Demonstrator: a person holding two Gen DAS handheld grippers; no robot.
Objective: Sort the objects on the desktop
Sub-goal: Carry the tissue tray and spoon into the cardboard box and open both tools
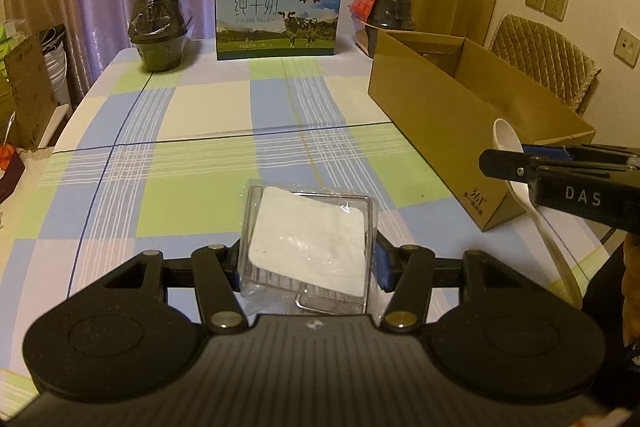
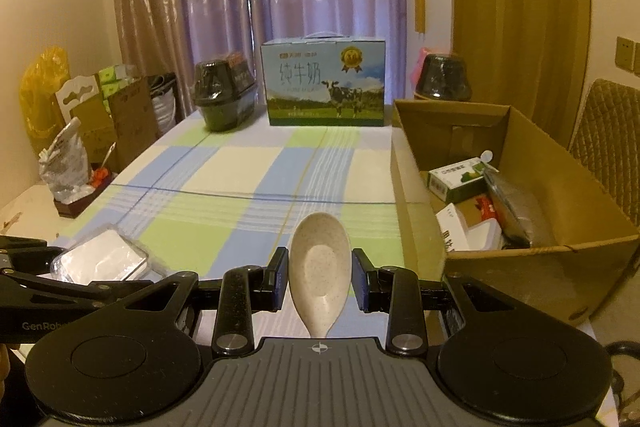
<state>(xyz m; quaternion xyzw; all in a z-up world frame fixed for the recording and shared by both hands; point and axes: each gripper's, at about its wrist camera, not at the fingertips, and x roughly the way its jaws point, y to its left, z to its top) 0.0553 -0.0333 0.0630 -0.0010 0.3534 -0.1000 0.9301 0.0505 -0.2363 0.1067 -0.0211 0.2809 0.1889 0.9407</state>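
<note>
1. The left gripper [image 1: 308, 259] is closed around a clear square plastic case [image 1: 310, 247] with a white insert, held just above the checked tablecloth [image 1: 192, 131].
2. The right gripper [image 2: 320, 277] clamps a speckled cream spoon [image 2: 320, 267] by its bowl, which points forward and up; its handle hangs down below the gripper.
3. To the right stands an open cardboard box [image 2: 520, 267] holding small cartons and a dark flat packet.
4. At the far edge, a milk carton case [image 1: 278, 15] stands between two dark wrapped pots [image 1: 160, 27].
</note>
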